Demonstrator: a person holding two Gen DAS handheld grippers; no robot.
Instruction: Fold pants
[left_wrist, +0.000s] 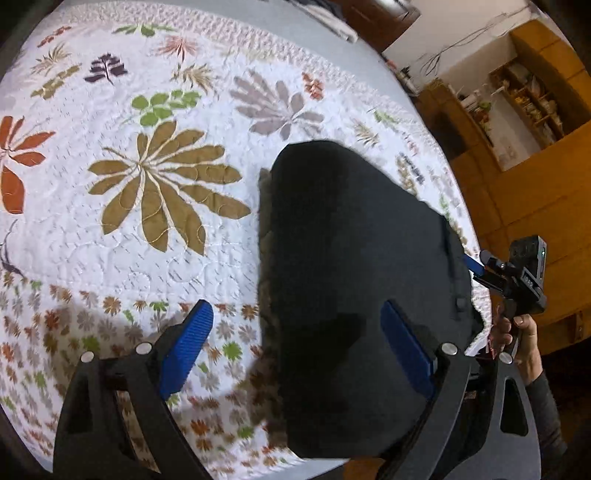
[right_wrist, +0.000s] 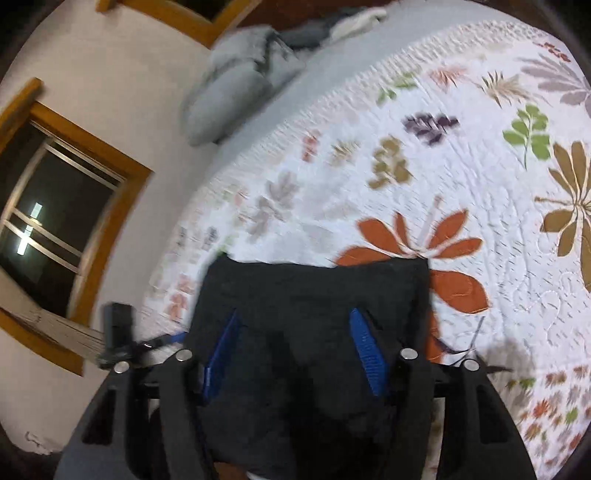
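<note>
Pants (left_wrist: 354, 258), folded into a smooth black slab on my leaf-print quilt (left_wrist: 147, 240), lie beneath both released tongs (left_wrist: 297, 354) (right_wrist: 293, 354).

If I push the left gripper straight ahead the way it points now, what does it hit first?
Most likely the black pants: they fill the line between the left gripper fingers and beyond. Past their far edge lies the floral quilt. Depth is hard to judge in this fisheye view.

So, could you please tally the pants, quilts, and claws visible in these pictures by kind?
pants: 1
quilt: 1
claws: 2 (left claw, right claw)
Total: 4
</note>
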